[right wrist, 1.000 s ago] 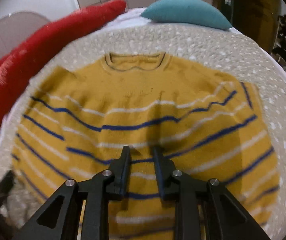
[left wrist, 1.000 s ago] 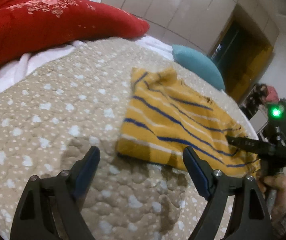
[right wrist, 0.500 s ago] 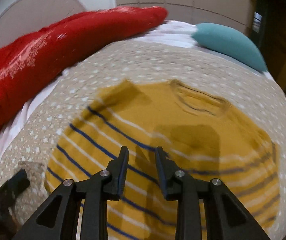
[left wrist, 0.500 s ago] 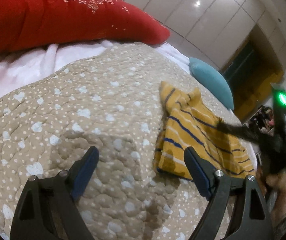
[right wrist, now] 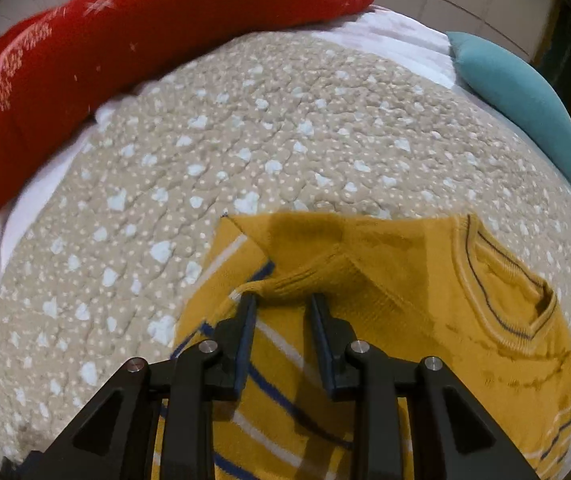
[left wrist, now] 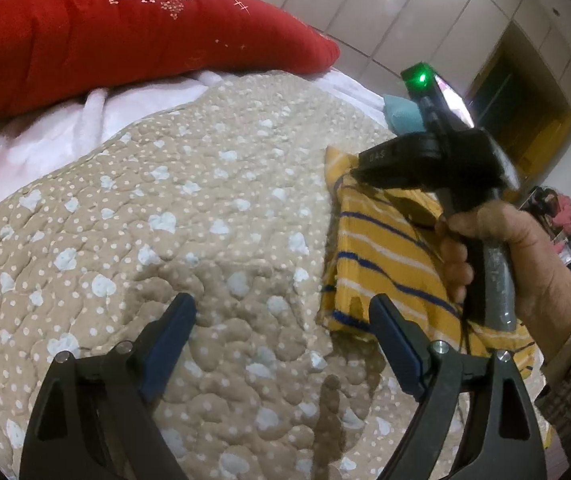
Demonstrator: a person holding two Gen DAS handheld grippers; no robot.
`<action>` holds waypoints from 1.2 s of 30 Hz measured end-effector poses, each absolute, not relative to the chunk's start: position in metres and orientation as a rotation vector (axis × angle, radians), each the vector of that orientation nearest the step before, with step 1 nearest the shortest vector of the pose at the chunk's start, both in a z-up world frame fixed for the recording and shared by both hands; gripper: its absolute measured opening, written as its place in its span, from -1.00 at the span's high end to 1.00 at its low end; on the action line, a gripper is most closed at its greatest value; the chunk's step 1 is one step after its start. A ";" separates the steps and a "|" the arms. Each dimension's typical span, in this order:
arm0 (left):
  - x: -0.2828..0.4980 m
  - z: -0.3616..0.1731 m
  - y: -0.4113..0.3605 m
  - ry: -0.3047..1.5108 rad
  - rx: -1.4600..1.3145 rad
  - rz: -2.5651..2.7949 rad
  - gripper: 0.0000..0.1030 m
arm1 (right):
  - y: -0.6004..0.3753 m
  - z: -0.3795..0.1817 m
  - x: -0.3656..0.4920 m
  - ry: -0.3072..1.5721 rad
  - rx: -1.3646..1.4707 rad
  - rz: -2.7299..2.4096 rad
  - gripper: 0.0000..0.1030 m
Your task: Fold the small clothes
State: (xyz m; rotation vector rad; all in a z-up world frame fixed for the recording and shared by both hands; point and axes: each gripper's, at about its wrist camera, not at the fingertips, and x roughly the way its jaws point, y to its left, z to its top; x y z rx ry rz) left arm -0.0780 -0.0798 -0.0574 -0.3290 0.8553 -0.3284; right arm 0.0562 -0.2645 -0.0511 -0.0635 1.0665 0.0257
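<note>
Hovering my right claw low over the yellow striped sweater, I am looking at the one thing my next move hangs on: a ridge of folded knit, the doubled-back sleeve, is lying straight ahead of the fingertips, just touching the left one. The jaws are standing partly apart with only air between them, so this claw is gripping nothing. The sweater is lying flat on the quilted bedspread of the bed, its neckline off to my right and its striped body running back under my claw, so its long axis is crossing my view from lower left to upper right. The fold edge is the near part and the collar the far part. My left claw is hanging wide open over bare quilt, holding nothing, and the sweater is lying to its right, close beside its right finger but not between the fingers. Seen from the left wrist, my right hand and its tool are sitting directly above the garment, so the right arm is plainly the nearer one and, I judge, the one to take the sleeve fold, while the left would have to travel rightward to reach the hem. No container is in view; around the sweater there are only the red pillow at the head of the bed and the teal cushion beyond the collar.
</note>
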 end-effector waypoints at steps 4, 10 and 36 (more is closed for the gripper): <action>-0.078 -0.058 -0.081 0.859 -0.321 -0.321 -0.71 | -0.278 -0.019 0.032 0.962 -0.003 0.055 0.36; -0.087 -0.046 -0.082 0.815 -0.355 -0.346 -0.71 | -0.348 0.001 -0.040 0.932 0.128 0.070 0.34; -0.018 -0.067 -0.173 0.945 -0.131 -0.393 -0.72 | -0.491 -0.047 -0.042 1.012 0.061 -0.339 0.72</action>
